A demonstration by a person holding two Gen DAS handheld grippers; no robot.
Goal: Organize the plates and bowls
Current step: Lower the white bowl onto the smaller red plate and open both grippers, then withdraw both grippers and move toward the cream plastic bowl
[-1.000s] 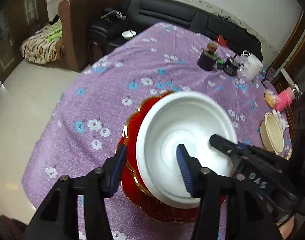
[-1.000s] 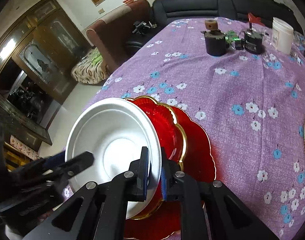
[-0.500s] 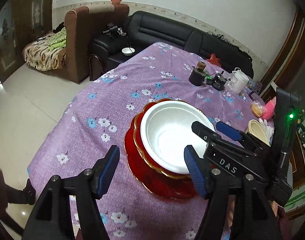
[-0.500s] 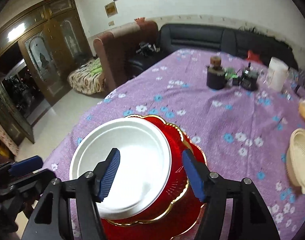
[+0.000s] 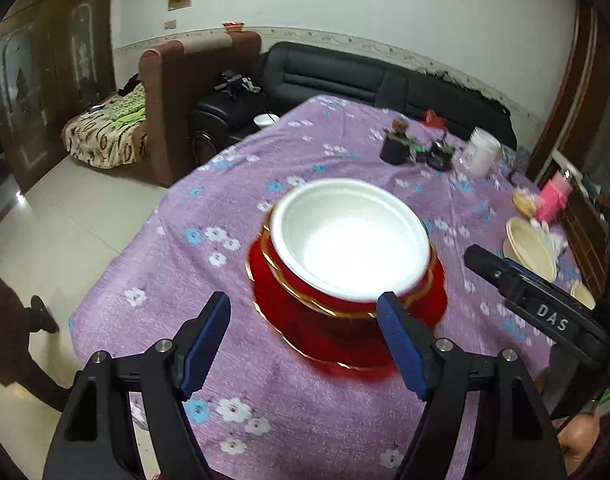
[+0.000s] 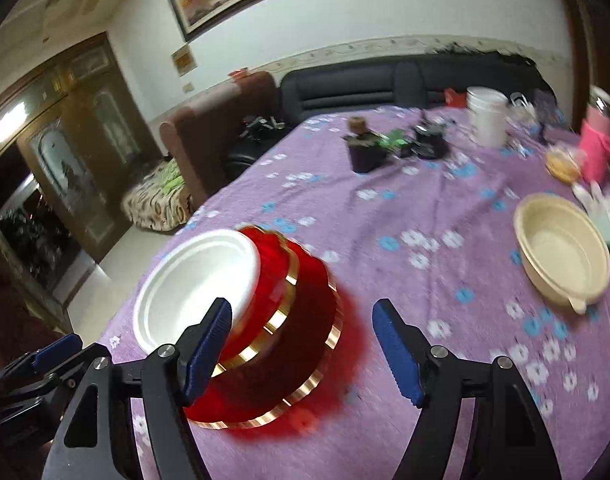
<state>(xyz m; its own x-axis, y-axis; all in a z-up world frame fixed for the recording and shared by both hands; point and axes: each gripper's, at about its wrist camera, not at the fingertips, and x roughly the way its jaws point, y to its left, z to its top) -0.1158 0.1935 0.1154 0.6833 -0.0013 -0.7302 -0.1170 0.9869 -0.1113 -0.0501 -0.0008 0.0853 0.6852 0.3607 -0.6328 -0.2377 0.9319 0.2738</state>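
A white bowl [image 5: 347, 236] rests in a red gold-rimmed bowl [image 5: 305, 284] on a red plate [image 5: 337, 344] near the table's front edge. The stack also shows in the right wrist view: white bowl [image 6: 193, 284], red bowl [image 6: 275, 276], red plate [image 6: 305, 360]. A cream bowl [image 6: 561, 250] sits at the right and also shows in the left wrist view [image 5: 529, 250]. My left gripper [image 5: 305, 344] is open and empty, just in front of the stack. My right gripper [image 6: 301, 350] is open and empty, over the plate's near right side.
The table has a purple flowered cloth [image 5: 305, 152]. At its far end stand a dark jar [image 6: 363, 150], a white container [image 6: 487, 120], a pink box [image 6: 595, 148] and small items. A black sofa [image 5: 345, 80] and brown armchair [image 5: 185, 92] lie beyond.
My right gripper let go of the white bowl's rim and opened. Both grippers pulled back from the stack, and the white bowl now lies flat in the red bowl.
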